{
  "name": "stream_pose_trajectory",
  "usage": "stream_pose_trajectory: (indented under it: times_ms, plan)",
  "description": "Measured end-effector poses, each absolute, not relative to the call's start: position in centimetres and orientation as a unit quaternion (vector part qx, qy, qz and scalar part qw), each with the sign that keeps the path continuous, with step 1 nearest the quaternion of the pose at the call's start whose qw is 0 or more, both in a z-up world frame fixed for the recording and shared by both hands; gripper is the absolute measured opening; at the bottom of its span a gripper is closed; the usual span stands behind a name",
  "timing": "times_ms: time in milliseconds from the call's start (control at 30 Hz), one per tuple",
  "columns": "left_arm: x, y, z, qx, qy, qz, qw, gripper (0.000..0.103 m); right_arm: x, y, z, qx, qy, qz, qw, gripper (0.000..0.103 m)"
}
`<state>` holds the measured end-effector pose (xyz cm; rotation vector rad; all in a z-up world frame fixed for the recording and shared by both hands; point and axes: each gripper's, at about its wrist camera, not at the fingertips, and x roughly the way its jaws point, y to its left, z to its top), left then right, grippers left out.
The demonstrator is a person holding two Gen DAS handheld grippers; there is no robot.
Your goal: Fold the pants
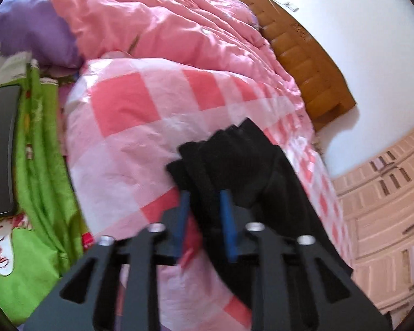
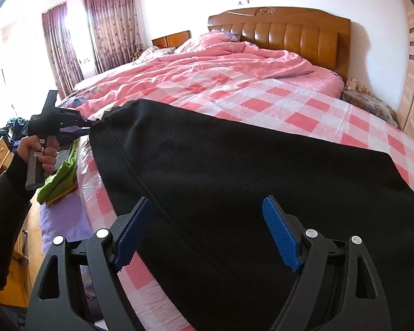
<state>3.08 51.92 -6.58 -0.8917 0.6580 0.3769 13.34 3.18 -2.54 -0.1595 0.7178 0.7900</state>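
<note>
Pants [image 2: 234, 171] lie across the bed [image 2: 303, 107], before the headboard [image 2: 289, 31].

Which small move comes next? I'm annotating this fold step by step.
Probably shut the right claw on the black pants: it is open over the near edge, while the left claw already grips its corner.

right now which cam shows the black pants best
The right wrist view: the black pants lie spread across the checked sheet, one end pinched by the left gripper. The left wrist view shows only bunched fabric between its fingers.
</note>
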Motion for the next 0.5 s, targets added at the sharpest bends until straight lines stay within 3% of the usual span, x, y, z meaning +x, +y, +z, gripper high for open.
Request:
stream_pose_trajectory:
  times_ms: [33,67,167,333,500]
  plan:
    - [2.8,51.6,-6.2,-0.416,0.300,0.186,0.838,0.052,13.5,3.3,-2.7,-0.076,0.345,0.372,0.858,0.080]
    - [2.5,51.3,-5.8,-0.409,0.290,0.200,0.842,0.054,13.6,3.3,-2.8,-0.077,0.348,0.369,0.858,0.080]
    - [1.6,49.0,-4.0,-0.361,0.269,0.215,0.866,0.056,13.9,3.6,-3.7,-0.093,0.367,0.352,0.856,0.080]
    - [5.7,45.0,-3.9,-0.232,0.350,0.227,0.879,0.058,14.7,3.7,-5.7,-0.096,0.414,0.332,0.842,0.080]
    - [7.1,46.0,-6.2,-0.250,0.374,0.246,0.858,0.072,14.8,3.1,-6.0,-0.096,0.419,0.335,0.838,0.081]
